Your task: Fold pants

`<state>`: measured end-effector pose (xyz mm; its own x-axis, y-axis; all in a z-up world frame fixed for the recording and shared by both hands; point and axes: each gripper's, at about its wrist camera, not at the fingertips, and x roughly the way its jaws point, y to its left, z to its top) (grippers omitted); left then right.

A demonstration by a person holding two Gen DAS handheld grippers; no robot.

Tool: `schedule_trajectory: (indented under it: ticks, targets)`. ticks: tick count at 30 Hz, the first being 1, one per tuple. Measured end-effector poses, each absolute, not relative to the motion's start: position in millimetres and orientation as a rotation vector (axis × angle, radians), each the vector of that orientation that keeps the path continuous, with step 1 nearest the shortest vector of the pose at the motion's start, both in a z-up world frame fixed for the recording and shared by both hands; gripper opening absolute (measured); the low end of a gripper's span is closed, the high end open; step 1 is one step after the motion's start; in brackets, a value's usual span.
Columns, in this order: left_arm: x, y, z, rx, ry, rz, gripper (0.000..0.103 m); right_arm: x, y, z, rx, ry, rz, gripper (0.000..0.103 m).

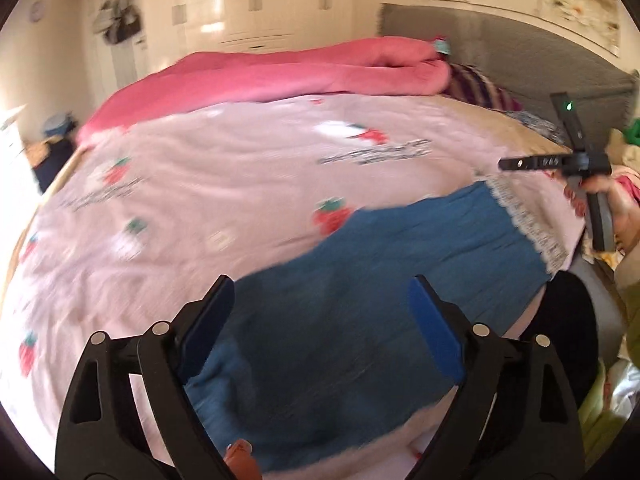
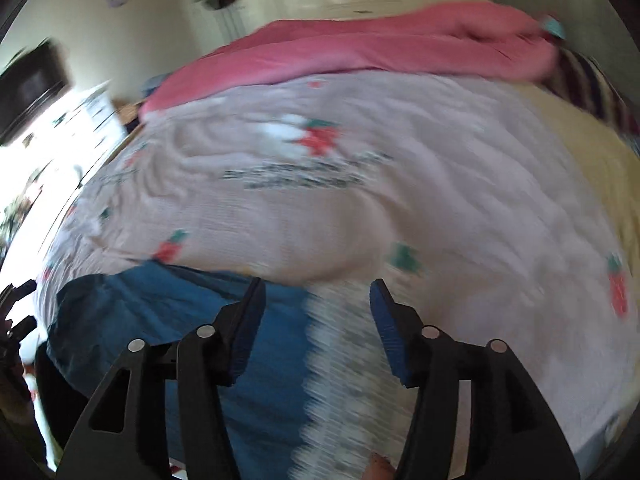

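The left gripper [image 1: 320, 320] is spread wide and empty, angled down over the blue pants [image 1: 360, 280]. The right gripper [image 2: 316, 320] is also parted, holding nothing, above their pale fringed end [image 2: 344, 360]. The pants lie flat on the pink bedspread [image 1: 240, 168], long axis running between the two grippers, one near each end.

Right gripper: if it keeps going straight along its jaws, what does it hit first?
Most likely the blue pants, at their pale frayed hem, which fills the gap between the open jaws of the right gripper. Nothing else shows in that line; motion blur leaves depth unclear.
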<state>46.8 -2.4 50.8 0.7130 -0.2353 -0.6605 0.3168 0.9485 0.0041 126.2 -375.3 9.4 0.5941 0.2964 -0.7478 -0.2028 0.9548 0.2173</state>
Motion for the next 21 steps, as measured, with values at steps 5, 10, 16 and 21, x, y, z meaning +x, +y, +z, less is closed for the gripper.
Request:
schedule_trajectory:
  ticks: [5, 10, 16, 21]
  targets:
    - [103, -63, 26, 0.017, 0.808, -0.462, 0.081, 131, -388, -12, 0.152, 0.927, 0.282, 0.065]
    - [143, -101, -13, 0.015, 0.896, -0.471, 0.081, 154, -394, -32, 0.272, 0.982, 0.327, 0.064]
    - [177, -99, -54, 0.104, 0.955, -0.292, 0.081, 158, -386, -34, 0.259, 0.951, 0.327, 0.016]
    - [174, -104, -56, 0.168, 0.939, -0.274, 0.081, 164, -372, -52, 0.100, 0.952, 0.267, 0.018]
